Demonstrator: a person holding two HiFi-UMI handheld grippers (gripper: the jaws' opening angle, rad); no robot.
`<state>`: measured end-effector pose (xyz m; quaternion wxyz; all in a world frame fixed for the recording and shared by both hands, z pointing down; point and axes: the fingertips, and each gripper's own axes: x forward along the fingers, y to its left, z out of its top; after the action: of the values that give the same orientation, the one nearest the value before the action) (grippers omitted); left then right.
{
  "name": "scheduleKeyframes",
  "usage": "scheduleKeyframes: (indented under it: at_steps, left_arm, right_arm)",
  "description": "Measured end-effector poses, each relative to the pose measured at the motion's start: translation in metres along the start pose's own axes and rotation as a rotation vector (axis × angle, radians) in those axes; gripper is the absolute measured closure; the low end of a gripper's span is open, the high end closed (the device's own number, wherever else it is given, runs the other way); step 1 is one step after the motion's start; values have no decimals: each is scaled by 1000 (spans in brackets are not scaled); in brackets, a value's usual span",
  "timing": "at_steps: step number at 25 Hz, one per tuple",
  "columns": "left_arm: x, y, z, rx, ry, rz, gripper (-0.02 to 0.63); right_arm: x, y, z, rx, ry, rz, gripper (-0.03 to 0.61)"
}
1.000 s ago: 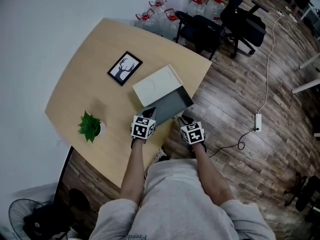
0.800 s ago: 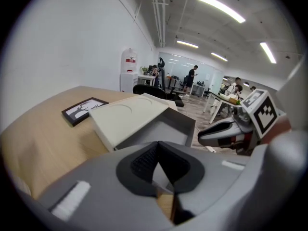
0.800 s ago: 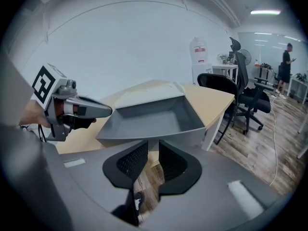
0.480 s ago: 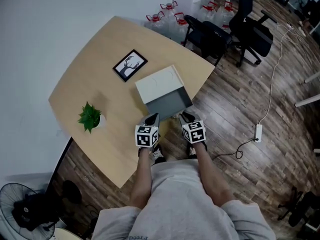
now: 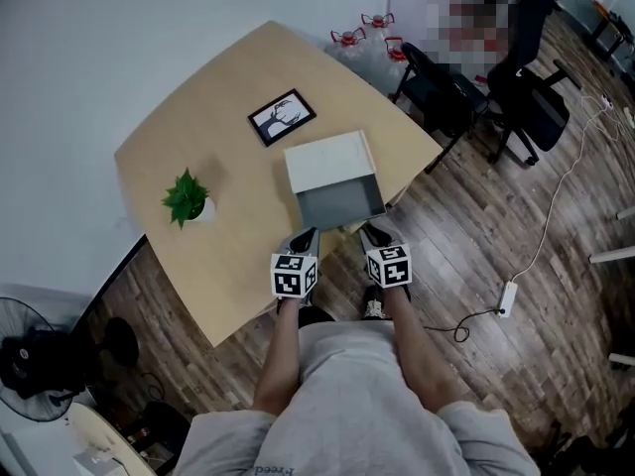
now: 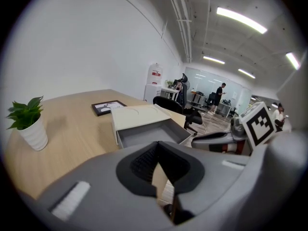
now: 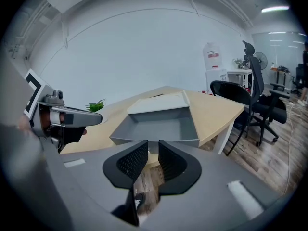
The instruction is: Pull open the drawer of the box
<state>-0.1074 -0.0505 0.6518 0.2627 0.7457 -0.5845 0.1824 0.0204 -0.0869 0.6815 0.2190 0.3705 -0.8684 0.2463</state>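
On the wooden table [image 5: 198, 256] sits a cream box [image 5: 330, 162]; its grey drawer [image 5: 340, 206] is pulled out toward me, empty, reaching the table's near edge. Both grippers hover just short of the drawer's front, over the floor, touching nothing. My left gripper [image 5: 305, 236] is shut with nothing in it; its pads meet at the tips [image 6: 158, 154]. The right gripper [image 5: 369, 231] is open by a narrow gap [image 7: 153, 150], and the drawer [image 7: 156, 126] lies straight ahead of it. In the left gripper view the drawer [image 6: 151, 134] sits under the box lid [image 6: 139, 117].
A small potted plant [image 5: 187, 196] and a framed picture [image 5: 282, 117] stand on the table. Office chairs [image 5: 446, 87] and water bottles [image 5: 362, 38] lie beyond the far edge. A power strip with cable [image 5: 506, 300] lies on the floor at right, a fan [image 5: 30, 350] at left.
Both grippers have drawn back from the drawer's front toward me and now hang off the table edge. The drawer stays pulled out. The head camera has shifted.
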Motion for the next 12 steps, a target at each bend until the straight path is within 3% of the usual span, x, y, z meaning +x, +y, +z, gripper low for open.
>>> scheduleKeyframes:
  at_steps: [7, 12]
  left_arm:
    - [-10, -8, -2, -27, -31, 74, 560]
    - [-13, -20, -2, -56, -72, 84, 560]
  right_arm:
    - [-2, 1, 7, -45, -18, 65, 511]
    - [-5, -4, 2, -40, -11, 104, 523]
